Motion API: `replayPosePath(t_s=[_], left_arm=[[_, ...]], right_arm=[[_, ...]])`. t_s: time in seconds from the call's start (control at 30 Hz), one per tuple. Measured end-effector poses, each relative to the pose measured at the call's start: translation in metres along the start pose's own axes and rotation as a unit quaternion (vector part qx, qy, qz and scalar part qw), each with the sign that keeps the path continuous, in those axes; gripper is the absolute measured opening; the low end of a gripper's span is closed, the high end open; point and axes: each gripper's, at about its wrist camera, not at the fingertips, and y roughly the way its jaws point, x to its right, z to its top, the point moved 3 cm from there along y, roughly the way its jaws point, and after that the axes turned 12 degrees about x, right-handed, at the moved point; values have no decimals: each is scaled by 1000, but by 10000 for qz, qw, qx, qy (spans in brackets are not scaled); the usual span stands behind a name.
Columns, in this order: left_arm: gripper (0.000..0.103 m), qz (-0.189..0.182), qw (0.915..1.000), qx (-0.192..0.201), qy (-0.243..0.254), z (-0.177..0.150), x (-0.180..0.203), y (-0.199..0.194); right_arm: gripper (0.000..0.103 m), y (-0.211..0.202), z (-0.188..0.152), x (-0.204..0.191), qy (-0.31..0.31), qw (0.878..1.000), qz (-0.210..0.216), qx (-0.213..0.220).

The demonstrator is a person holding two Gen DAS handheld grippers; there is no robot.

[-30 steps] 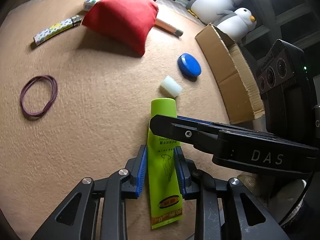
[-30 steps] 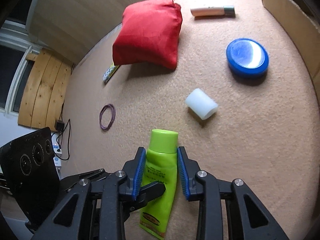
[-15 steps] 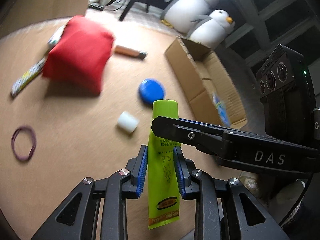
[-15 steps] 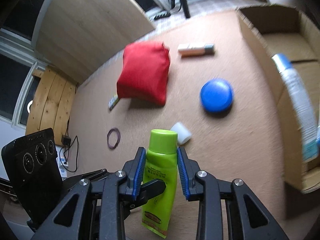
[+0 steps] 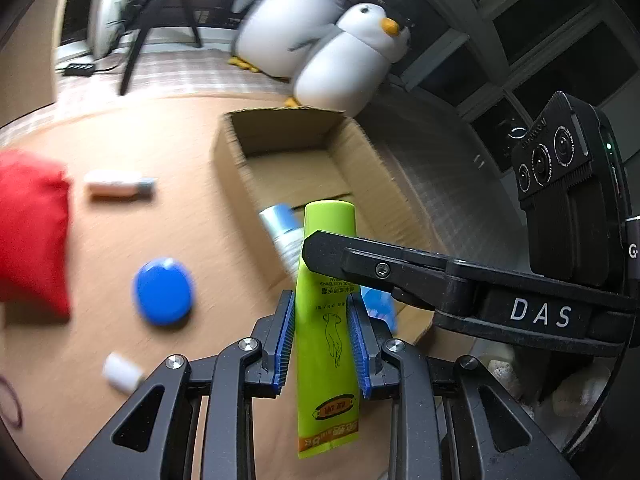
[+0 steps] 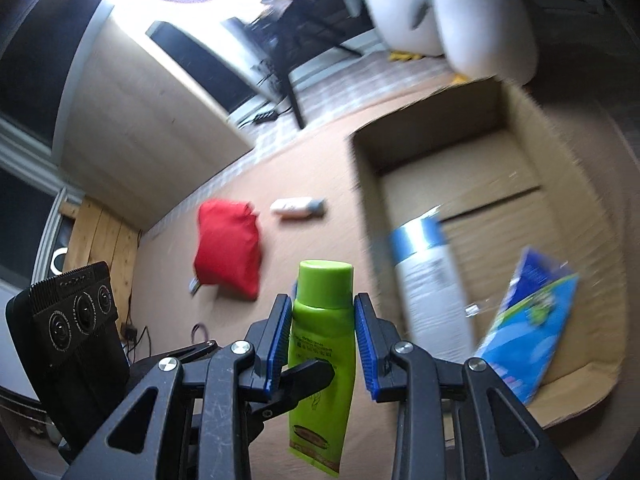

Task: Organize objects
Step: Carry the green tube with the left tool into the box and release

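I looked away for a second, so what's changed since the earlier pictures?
Both claws, left and right, have lifted the green tube off the mat and carried it toward the cardboard box. Unchanged: both grips on the tube; red pouch and blue lid lie where they were.

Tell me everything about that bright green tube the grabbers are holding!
The green tube is a soft, squeezy-looking plastic tube with a matching lime-green cap at its far end and a flat crimped tail with an orange-red label nearest the cameras. Small dark print and a line drawing run along its body. It is lifted off the table, held by both the left gripper and the right gripper, their blue pads pressing its sides. Its cap points toward the open cardboard box.
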Motion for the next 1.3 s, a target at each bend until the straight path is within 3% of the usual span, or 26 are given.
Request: replayPosePath(t_s=[0.33, 0.4, 0.43, 0.47, 0.53, 0.93, 1.3], left_arm=[[29, -158, 9997, -108, 126, 30, 39, 63], [32, -97, 9997, -142, 151, 31, 39, 69], [42, -77, 9997, -156, 145, 32, 39, 70], [52, -36, 9998, -138, 115, 33, 38, 71], [55, 12, 9999, -64, 100, 33, 35, 70], [55, 307, 9994, 143, 30, 13, 3, 25], [56, 1045, 9937, 278, -308, -42, -81, -63]], right_arm=[[29, -12, 44, 56, 174, 9995, -259, 81], [30, -13, 47, 60, 152, 9993, -328, 140], [34, -12, 47, 59, 119, 9991, -373, 164], [46, -12, 48, 59, 20, 9988, -466, 171], [59, -15, 48, 58, -71, 9983, -526, 235], [61, -13, 30, 34, -247, 9979, -534, 253], [62, -7, -29, -38, -1159, 9921, -405, 237]])
